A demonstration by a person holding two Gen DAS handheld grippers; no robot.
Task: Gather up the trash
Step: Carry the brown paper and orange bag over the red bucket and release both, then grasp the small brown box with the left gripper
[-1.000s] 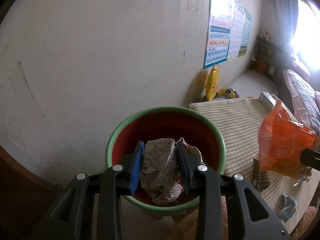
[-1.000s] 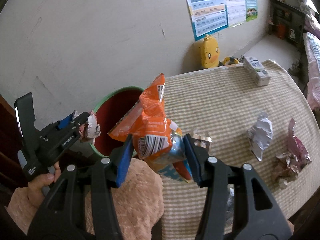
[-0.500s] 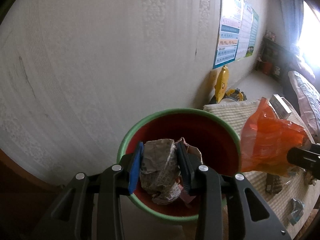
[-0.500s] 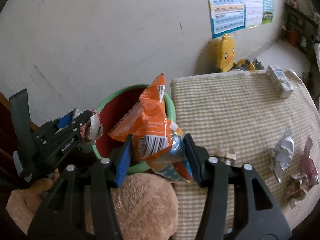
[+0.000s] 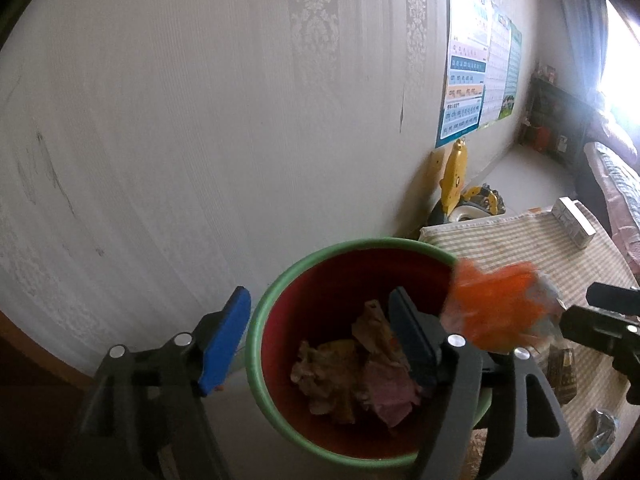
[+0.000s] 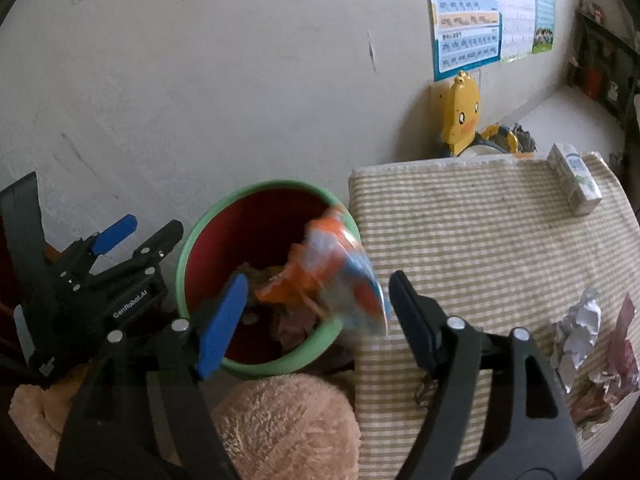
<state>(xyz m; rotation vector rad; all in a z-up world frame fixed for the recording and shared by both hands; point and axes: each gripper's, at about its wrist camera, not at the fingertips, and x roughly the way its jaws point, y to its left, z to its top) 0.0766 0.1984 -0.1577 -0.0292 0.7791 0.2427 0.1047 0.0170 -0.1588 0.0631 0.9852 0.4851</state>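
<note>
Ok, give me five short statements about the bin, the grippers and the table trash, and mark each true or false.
1. The bin has a green rim and red inside. True.
2. The right gripper clamps the orange wrapper. False: its jaws are opening and the blurred wrapper is loose over the bin.
3. The left gripper holds crumpled paper. False: its jaws are opening, with nothing gripped.
4. Crumpled trash lies in the bin. True.
5. The striped tablecloth bears no trash. False: a crumpled silver wrapper remains.
</note>
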